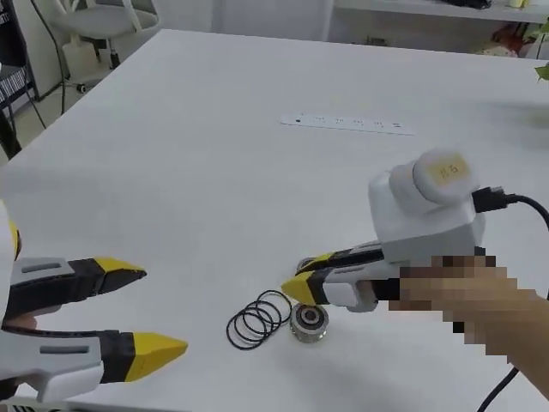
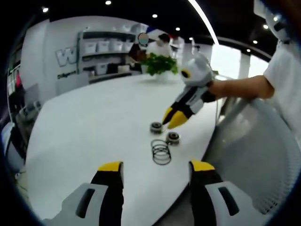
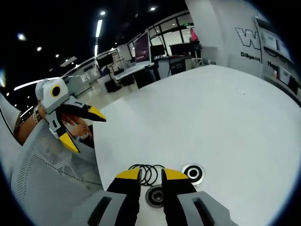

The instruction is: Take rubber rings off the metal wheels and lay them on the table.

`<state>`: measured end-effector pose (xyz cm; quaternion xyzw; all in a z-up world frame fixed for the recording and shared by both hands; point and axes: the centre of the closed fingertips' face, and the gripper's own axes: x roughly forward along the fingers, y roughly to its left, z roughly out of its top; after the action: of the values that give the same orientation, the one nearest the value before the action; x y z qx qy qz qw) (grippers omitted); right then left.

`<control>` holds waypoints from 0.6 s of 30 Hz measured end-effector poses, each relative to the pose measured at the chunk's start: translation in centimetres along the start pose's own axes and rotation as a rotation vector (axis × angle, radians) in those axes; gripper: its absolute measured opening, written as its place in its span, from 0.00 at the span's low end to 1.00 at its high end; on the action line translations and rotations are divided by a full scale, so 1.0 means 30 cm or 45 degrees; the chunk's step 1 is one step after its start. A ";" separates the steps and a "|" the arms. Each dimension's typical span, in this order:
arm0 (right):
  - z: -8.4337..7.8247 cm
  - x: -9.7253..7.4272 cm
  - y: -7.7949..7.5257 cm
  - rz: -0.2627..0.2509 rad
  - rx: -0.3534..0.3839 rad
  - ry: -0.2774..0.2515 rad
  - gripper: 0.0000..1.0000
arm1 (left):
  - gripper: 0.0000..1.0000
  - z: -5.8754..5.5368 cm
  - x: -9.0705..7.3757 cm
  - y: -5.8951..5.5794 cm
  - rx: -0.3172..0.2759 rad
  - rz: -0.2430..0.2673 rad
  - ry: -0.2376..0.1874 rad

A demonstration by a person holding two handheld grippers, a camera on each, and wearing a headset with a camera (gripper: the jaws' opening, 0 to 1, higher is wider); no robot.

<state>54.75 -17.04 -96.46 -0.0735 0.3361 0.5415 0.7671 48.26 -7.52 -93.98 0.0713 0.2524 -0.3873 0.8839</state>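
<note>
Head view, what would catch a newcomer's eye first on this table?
The yellow-tipped right gripper reaches in from the right over the white table, its tips close to a small metal wheel. Just left of that wheel lies a loose cluster of black rubber rings. At lower left, the left gripper hangs with its jaws wide apart.

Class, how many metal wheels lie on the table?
2. One wheel lies beside the rings; the other sits just beyond it, at the right gripper's tips.
</note>
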 end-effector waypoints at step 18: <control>0.020 -0.274 0.064 0.056 -0.225 -0.142 0.48 | 0.67 0.031 -0.002 -0.018 0.026 -0.049 -0.036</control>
<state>51.77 -22.40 -90.63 -0.1032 0.2453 0.5891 0.7630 48.20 -8.16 -93.11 0.0699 0.2374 -0.4077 0.8789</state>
